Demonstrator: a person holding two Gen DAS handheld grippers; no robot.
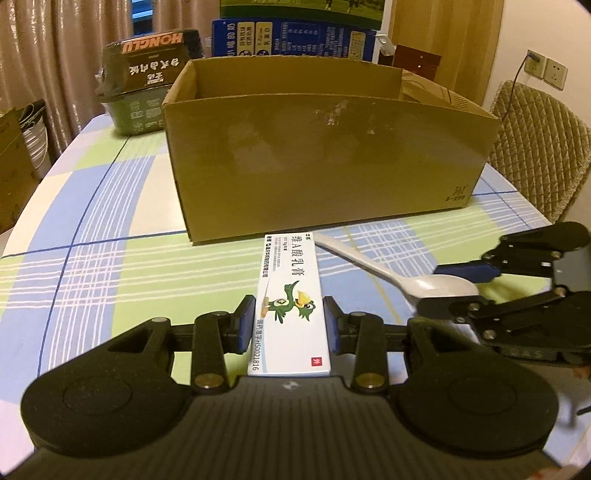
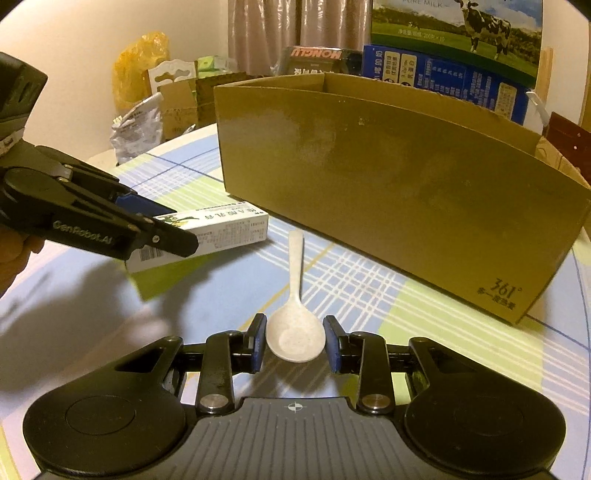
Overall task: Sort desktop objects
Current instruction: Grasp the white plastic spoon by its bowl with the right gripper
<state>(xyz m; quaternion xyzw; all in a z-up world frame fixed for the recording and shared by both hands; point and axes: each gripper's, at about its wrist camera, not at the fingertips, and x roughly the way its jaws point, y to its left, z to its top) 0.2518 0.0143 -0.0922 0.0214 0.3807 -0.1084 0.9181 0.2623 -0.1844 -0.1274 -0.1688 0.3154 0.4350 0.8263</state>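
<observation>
Straddling the ointment box (image 1: pixel 289 306), the left hand-held gripper (image 1: pixel 290 325) is seen closed on it; the spoon (image 2: pixel 295 325) sits between the right hand-held gripper's (image 2: pixel 295 341) parted pads, contact unclear. Beyond, the cardboard box's (image 1: pixel 325 162) interior is hidden on the plaid bench (image 1: pixel 110 266).

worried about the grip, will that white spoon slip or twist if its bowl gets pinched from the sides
The spoon looks like smooth, light plastic, and its rounded bowl sits between the right gripper pads, so it may squirt out. The long handle could pivot sideways.

The ointment box (image 1: pixel 290 306) read "维A酸乳膏" and "H50021816"; the cardboard box (image 2: pixel 406 192) bore "361°"; the left gripper (image 2: pixel 177 230) said "GenRobot.AI"; the dark carton (image 1: pixel 147 74) showed "HONGLU"; the milk carton (image 2: pixel 454 33) read "PURE MILK".
</observation>
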